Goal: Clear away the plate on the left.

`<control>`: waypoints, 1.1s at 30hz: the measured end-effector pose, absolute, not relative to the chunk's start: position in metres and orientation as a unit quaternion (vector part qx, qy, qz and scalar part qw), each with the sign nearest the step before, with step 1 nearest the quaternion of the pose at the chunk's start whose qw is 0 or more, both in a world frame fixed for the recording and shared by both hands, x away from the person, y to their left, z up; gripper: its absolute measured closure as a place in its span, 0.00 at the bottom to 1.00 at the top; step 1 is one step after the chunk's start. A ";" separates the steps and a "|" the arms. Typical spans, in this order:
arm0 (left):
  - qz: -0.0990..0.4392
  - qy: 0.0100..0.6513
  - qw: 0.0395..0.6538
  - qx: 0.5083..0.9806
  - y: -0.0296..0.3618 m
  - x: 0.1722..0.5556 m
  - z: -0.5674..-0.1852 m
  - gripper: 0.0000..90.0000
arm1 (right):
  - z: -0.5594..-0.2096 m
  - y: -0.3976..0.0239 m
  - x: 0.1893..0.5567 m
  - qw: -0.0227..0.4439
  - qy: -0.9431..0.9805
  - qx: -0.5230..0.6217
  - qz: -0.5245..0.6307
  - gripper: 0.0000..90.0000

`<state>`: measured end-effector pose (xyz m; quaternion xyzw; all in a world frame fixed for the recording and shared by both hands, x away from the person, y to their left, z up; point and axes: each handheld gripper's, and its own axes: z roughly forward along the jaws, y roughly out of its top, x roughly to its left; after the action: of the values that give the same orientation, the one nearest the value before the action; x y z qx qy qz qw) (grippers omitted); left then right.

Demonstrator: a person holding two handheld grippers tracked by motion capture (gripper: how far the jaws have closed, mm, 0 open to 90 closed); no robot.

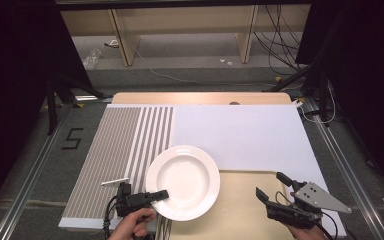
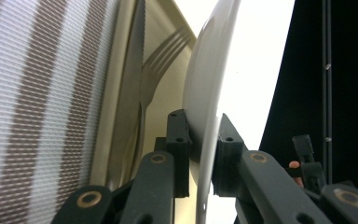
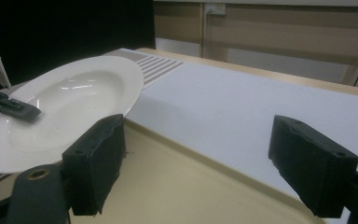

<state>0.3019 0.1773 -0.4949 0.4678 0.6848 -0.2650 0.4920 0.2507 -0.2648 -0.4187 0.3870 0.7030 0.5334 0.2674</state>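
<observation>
A white deep plate (image 1: 182, 182) is near the table's front, straddling the striped mat (image 1: 115, 150) and the beige tabletop (image 1: 240, 200). My left gripper (image 1: 162, 195) is shut on the plate's near-left rim. The left gripper view has the plate (image 2: 214, 70) edge-on, and the left gripper (image 2: 200, 135) has one jaw on each face of the rim. In the right gripper view the plate (image 3: 70, 102) sits tilted, its far edge raised. My right gripper (image 1: 271, 184) stands open and holds nothing, to the right of the plate. Bare beige table lies under the right gripper (image 3: 200, 154).
A knife (image 2: 133, 93) and a fork (image 2: 161, 60) lie on the beige surface beside and under the plate, next to the striped mat (image 2: 37, 93). A white sheet (image 1: 240, 132) covers the table's far right half. Cables and shelving stand beyond the far edge.
</observation>
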 end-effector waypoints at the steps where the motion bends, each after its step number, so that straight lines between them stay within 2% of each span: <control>1: -0.266 0.685 0.491 0.469 0.176 0.302 -0.495 0.89 | -0.419 -0.265 0.251 0.267 0.704 0.387 0.532 0.22; 33: -0.295 0.644 0.453 0.541 0.113 0.301 -0.499 0.89 | -0.418 -0.266 0.250 0.268 0.702 0.388 0.534 0.22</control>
<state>0.3012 0.1129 -0.4993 0.5412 0.6439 -0.2949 0.4534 0.2499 -0.2655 -0.4177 0.3883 0.7015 0.5340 0.2682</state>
